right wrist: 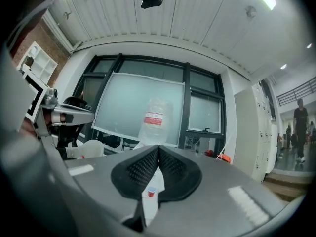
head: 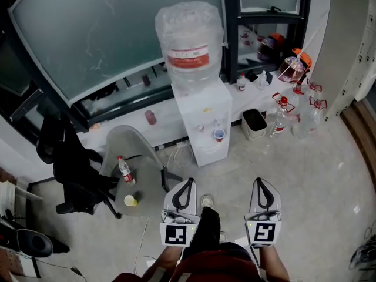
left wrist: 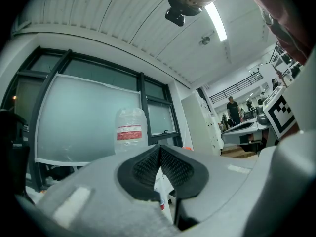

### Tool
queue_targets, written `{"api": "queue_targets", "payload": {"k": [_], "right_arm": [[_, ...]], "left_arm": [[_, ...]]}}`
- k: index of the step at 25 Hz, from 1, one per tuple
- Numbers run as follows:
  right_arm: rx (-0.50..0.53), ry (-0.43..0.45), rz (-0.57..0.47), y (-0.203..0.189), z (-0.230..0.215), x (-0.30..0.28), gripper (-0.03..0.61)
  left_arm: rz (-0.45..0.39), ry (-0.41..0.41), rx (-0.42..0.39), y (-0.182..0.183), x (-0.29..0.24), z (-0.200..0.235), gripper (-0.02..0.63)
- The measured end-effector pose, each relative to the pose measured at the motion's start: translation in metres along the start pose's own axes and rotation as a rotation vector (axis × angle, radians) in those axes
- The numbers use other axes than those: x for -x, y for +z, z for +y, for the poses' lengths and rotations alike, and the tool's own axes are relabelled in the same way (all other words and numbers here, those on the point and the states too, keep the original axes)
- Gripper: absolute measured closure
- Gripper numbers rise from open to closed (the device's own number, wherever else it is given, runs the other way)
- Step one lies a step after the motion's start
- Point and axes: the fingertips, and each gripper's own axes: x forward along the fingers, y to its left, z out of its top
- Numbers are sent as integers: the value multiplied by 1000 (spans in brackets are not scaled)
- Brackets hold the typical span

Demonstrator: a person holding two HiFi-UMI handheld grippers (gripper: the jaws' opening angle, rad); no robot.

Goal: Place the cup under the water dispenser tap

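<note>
The cup (head: 219, 135) stands at the water dispenser (head: 202, 107), 11 o'clock from the right gripper (head: 259, 182), 1 o'clock from the left gripper (head: 188, 182); both closed, empty.

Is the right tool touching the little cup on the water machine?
Apart. In the head view, floor lies between the right tool and the cup in the water dispenser.

I see a white water dispenser (head: 204, 128). The big bottle (head: 189, 46) on it is clear with a red label. The cup (head: 219, 135) is blue and red. My left gripper (head: 189, 181) and right gripper (head: 259, 181) are grey with black pads, and each has black and white square marks. The office chair (head: 73, 169) is black. The round table (head: 141, 154) is grey.
</note>
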Motion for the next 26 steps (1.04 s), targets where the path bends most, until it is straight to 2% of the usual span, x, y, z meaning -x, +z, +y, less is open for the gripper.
{"api": "queue_targets", "payload": {"k": [26], "right_arm": [[1,0,11,-5,4,-19,577]], "left_arm": [[5,36,19,-14,1,25,617]]}}
